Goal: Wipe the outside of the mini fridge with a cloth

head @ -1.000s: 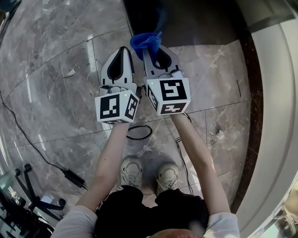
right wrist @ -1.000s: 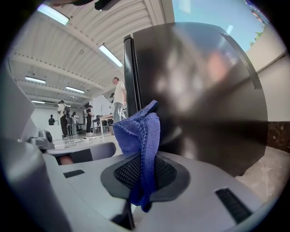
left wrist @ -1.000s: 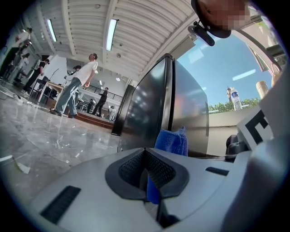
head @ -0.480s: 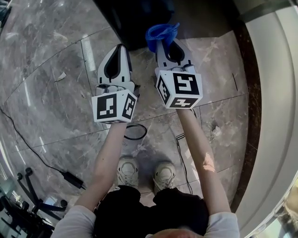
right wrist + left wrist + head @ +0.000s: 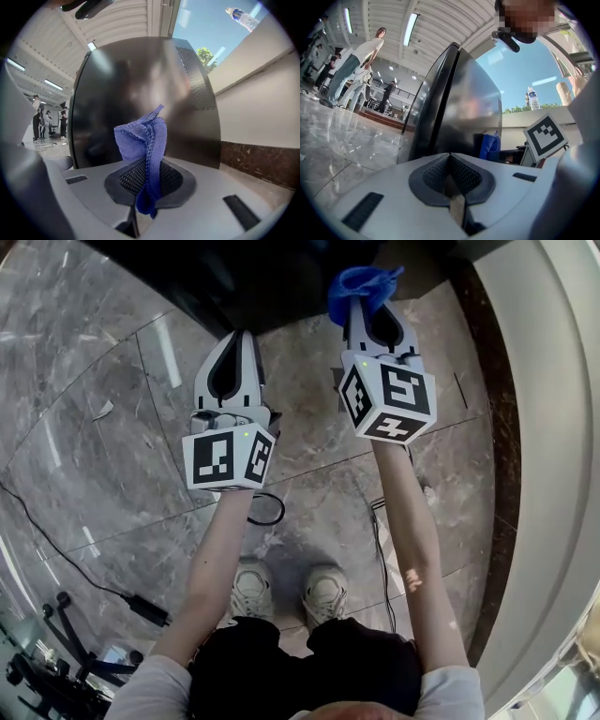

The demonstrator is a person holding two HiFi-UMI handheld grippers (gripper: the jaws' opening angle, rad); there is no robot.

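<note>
1. Mini fridge (image 5: 262,277), dark and glossy, stands on the grey marble floor (image 5: 84,409), just ahead of both tongs.
2. Left tongs (image 5: 246,336) hover near the fridge's corner, jaws pressed together with nothing between them.
3. Right tongs (image 5: 364,307), facing the fridge, are clamped on a cloth.
4. Blue cloth (image 5: 359,284) bunches upward close to the fridge; whether it touches is unclear.

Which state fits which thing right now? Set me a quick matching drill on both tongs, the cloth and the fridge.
Things:
1. left tongs
2. right tongs
3. cloth
4. fridge

States:
A. dark and glossy
B. blue, bunched up
C. shut, nothing held
D. shut on the cloth

Pairs: 1-C, 2-D, 3-B, 4-A.
</note>
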